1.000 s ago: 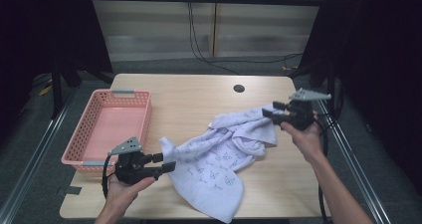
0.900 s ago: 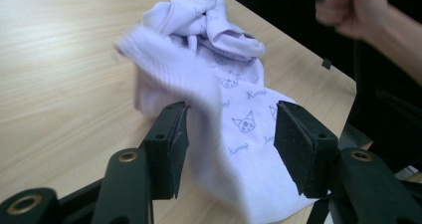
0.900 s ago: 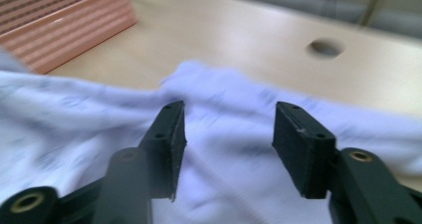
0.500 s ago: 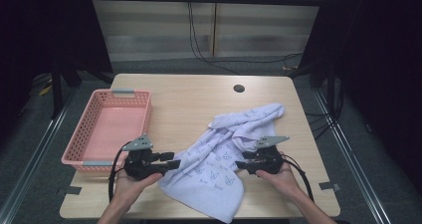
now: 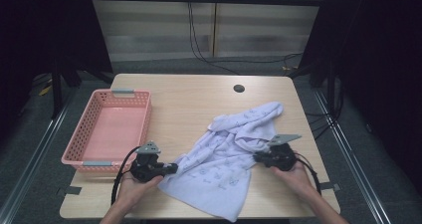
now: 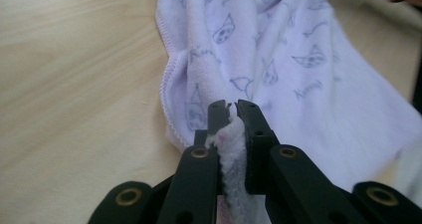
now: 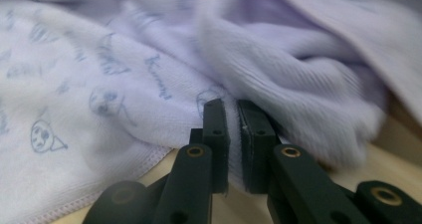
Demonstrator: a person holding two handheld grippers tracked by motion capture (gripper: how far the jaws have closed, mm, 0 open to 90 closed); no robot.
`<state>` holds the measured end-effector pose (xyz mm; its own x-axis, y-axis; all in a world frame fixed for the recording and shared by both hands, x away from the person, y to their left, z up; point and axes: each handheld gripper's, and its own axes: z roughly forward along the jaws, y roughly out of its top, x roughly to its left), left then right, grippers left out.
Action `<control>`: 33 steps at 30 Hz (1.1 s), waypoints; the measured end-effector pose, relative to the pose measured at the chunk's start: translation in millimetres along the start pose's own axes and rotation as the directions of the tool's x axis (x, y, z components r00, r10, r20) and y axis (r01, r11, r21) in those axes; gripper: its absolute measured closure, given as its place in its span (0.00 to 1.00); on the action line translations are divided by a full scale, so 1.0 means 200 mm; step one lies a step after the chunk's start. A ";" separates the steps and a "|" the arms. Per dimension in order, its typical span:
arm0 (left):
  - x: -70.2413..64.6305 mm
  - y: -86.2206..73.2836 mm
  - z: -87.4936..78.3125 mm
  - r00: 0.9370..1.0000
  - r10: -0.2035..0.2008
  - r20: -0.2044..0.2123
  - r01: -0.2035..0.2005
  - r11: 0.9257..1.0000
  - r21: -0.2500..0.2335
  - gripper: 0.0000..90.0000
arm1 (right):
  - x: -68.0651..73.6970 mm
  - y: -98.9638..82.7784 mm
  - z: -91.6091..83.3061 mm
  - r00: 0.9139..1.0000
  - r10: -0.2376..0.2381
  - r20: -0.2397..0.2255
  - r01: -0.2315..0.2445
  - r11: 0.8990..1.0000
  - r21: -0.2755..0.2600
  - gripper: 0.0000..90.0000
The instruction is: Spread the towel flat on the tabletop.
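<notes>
Lying crumpled on the near right part of the wooden table (image 5: 189,102), the lilac printed towel (image 5: 226,162) is gripped at two edges. The left gripper (image 5: 169,168) pinches its near left edge; the left gripper view shows a fold of pile squeezed between the jaws. The right gripper (image 5: 258,157) meets the towel's right edge; the right gripper view shows its jaws nearly together over a thin hem. A pink basket (image 5: 82,137) sits at the table's left.
</notes>
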<state>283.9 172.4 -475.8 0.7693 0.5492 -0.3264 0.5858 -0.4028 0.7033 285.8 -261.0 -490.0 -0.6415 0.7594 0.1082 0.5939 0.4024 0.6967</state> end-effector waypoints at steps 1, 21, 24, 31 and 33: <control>-0.01 -0.02 -0.02 0.998 -0.038 0.042 0.038 0.999 -0.019 0.95 | -0.05 -0.01 -0.03 1.000 0.009 0.026 -0.010 1.000 0.001 0.93; -0.13 -0.03 -0.02 0.994 0.024 0.109 -0.020 0.999 -0.035 0.72 | 0.03 -0.14 -0.27 0.998 0.052 -0.038 -0.056 0.993 -0.105 0.61; -0.14 -0.03 0.01 0.994 0.029 0.109 -0.027 0.999 -0.019 0.69 | 0.16 -0.20 -0.25 0.994 -0.006 -0.109 0.001 0.999 -0.045 0.57; -0.10 -0.05 0.04 0.996 -0.002 0.087 0.002 1.000 0.003 0.66 | 0.24 -0.25 -0.21 0.979 -0.052 -0.196 0.060 0.998 0.034 0.48; -0.08 -0.05 0.03 0.997 -0.019 0.073 0.019 1.000 -0.008 0.66 | 0.26 -0.26 -0.19 0.973 -0.089 -0.214 0.105 0.993 0.062 0.47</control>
<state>266.4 163.1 -481.3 0.7749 0.5014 -0.3848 0.5985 -0.3865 0.7017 202.9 -260.7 -494.3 -0.7810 0.5934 0.1945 0.5522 0.5107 0.6590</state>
